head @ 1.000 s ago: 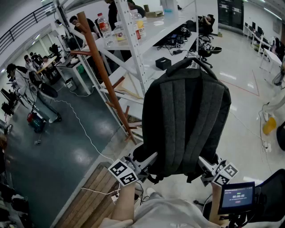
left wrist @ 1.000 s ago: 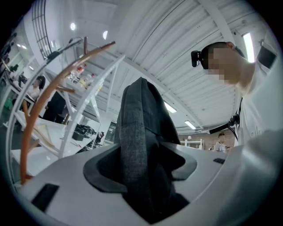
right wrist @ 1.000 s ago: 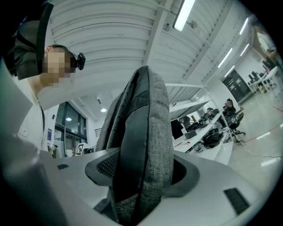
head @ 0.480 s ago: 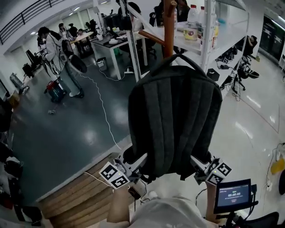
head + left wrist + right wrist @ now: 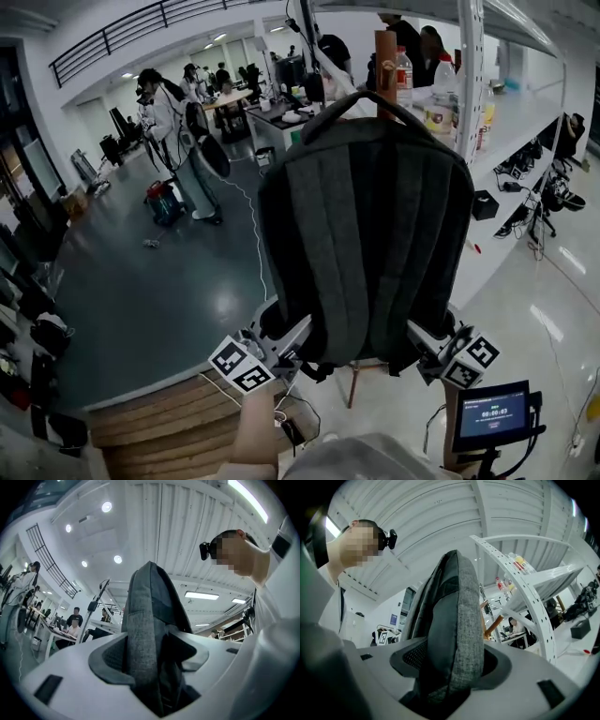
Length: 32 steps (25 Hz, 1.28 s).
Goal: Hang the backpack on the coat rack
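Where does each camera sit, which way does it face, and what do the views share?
Head view: on the person's head, facing steeply down at the backpack held before the coat rack; left gripper, right gripper and forearms show.
Left gripper view: on the left gripper, facing up along jaws shut on the backpack; the person's shoulder shows.
Right gripper view: on the right gripper, facing up likewise, jaws shut on the backpack.
Shared: all show the backpack.

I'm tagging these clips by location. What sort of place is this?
Likely a large open lab or workshop: white metal shelving with bottles, people at desks behind the backpack, and a railed mezzanine above the floor.
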Each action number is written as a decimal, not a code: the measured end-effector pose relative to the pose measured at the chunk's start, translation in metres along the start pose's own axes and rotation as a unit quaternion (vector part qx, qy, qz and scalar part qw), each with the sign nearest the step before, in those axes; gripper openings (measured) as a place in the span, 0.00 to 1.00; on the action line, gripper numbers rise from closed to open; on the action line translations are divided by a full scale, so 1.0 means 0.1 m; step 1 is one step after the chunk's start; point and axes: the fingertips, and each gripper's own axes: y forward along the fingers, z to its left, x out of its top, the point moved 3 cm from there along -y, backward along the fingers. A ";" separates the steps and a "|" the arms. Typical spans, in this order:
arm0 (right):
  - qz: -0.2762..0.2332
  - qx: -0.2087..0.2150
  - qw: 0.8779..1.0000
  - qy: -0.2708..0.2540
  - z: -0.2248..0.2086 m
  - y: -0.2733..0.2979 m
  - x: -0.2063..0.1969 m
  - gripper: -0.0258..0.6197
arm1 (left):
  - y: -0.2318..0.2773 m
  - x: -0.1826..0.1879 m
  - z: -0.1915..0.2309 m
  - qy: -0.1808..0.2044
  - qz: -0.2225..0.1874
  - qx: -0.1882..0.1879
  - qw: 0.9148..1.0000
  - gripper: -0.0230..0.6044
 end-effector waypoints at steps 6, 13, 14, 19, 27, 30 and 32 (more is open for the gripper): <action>-0.021 0.004 0.999 -0.035 -0.17 0.11 0.34 0.46 | 0.29 0.29 0.04 0.027 -0.019 -0.012 0.999 0.45; -0.009 -0.018 1.000 -0.014 -0.31 0.16 0.43 0.46 | 0.51 0.35 0.17 0.003 0.000 -0.017 1.000 0.45; -0.005 -0.021 1.000 -0.010 -0.34 0.16 0.41 0.46 | 0.53 0.32 0.20 -0.002 0.003 -0.017 1.000 0.45; 0.008 -0.038 0.999 0.005 -0.48 0.17 0.33 0.46 | 0.65 0.17 0.35 -0.029 0.014 -0.022 0.999 0.45; 0.044 -0.068 0.996 0.038 -0.62 0.21 0.11 0.46 | 0.69 -0.08 0.59 -0.091 0.041 0.001 0.995 0.45; 0.037 -0.082 0.996 0.023 -0.72 0.19 0.06 0.46 | 0.72 -0.16 0.62 -0.086 0.025 0.004 0.996 0.45; 0.034 -0.083 0.996 0.020 -0.77 0.17 0.02 0.46 | 0.72 -0.20 0.61 -0.083 0.016 0.002 0.996 0.45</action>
